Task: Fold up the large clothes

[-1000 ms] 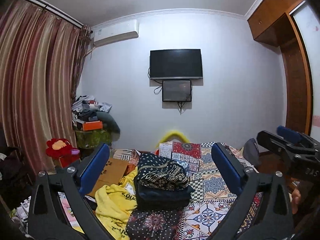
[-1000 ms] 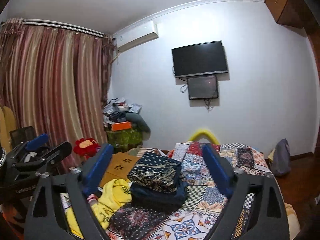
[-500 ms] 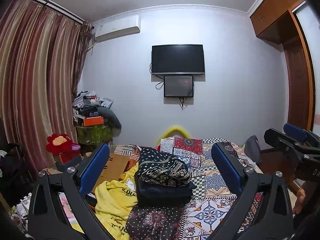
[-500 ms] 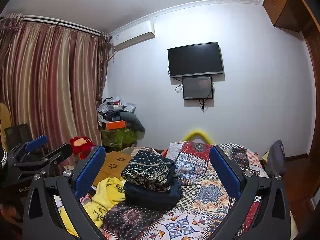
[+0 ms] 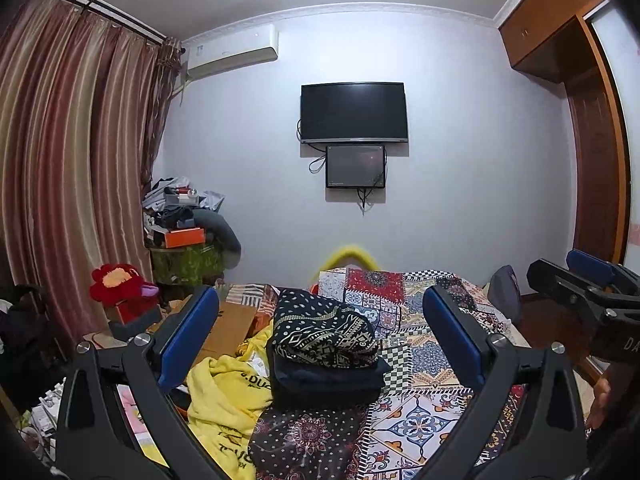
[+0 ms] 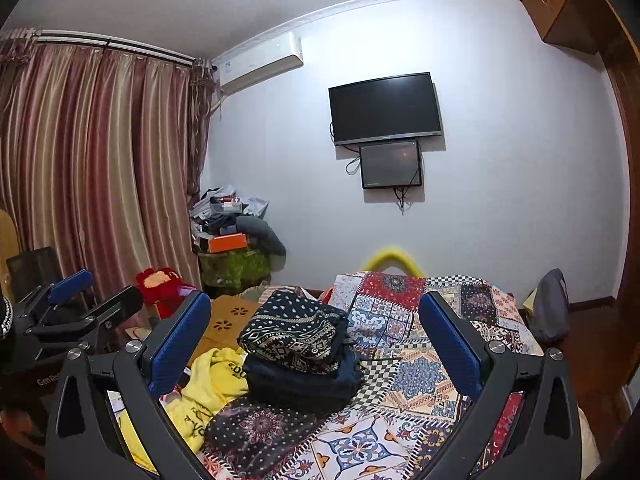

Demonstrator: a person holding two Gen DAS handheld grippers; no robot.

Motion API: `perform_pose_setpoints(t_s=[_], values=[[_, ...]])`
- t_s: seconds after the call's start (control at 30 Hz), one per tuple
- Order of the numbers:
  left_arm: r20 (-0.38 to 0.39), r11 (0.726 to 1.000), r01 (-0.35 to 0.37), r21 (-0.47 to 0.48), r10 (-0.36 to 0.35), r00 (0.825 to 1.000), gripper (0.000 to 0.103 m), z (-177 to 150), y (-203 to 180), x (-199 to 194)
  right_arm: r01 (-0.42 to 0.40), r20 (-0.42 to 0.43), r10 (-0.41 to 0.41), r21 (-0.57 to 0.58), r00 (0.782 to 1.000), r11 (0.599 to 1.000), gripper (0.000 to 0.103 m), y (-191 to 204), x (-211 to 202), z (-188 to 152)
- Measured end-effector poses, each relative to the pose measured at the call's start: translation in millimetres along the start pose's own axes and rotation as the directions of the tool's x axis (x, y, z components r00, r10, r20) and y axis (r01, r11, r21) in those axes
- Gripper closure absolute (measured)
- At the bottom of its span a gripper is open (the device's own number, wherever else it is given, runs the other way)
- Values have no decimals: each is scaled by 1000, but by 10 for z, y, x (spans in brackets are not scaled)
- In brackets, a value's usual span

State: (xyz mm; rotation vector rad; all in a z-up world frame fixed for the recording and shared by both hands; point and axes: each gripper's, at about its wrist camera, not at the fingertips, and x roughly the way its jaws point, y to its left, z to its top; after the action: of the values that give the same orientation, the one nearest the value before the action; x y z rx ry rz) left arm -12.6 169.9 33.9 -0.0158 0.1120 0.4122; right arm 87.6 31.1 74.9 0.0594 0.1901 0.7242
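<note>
A stack of folded clothes sits on the bed: a black-and-cream patterned garment (image 5: pixel 324 330) on top of a folded navy one (image 5: pixel 326 380); it also shows in the right wrist view (image 6: pixel 294 330). A crumpled yellow garment (image 5: pixel 224 400) lies to its left, also in the right wrist view (image 6: pixel 208 384). A dark floral cloth (image 5: pixel 312 436) lies in front. My left gripper (image 5: pixel 320 336) is open and empty, held above the bed short of the stack. My right gripper (image 6: pixel 316 340) is open and empty too.
The bed carries a patchwork cover (image 5: pixel 416 320). A cardboard sheet (image 5: pixel 228 324), a red plush toy (image 5: pixel 120 284) and a cluttered pile (image 5: pixel 184 224) stand left by the curtains (image 5: pixel 72 160). A TV (image 5: pixel 354 112) hangs on the far wall. A wardrobe (image 5: pixel 592 140) stands right.
Both cameras have tilted slightly, so the room sits a little lower in view. The right gripper's jaws opened wider since a second ago. The clothes have not moved.
</note>
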Motion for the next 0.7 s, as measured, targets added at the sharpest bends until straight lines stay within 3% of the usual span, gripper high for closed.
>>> perform_pose_setpoints(t_s=[0.7], values=[[-24,999,41,-20,-42,999,1,-39,12,58,1,-9,-1,14,1000,1000,0,-36,-35,39]])
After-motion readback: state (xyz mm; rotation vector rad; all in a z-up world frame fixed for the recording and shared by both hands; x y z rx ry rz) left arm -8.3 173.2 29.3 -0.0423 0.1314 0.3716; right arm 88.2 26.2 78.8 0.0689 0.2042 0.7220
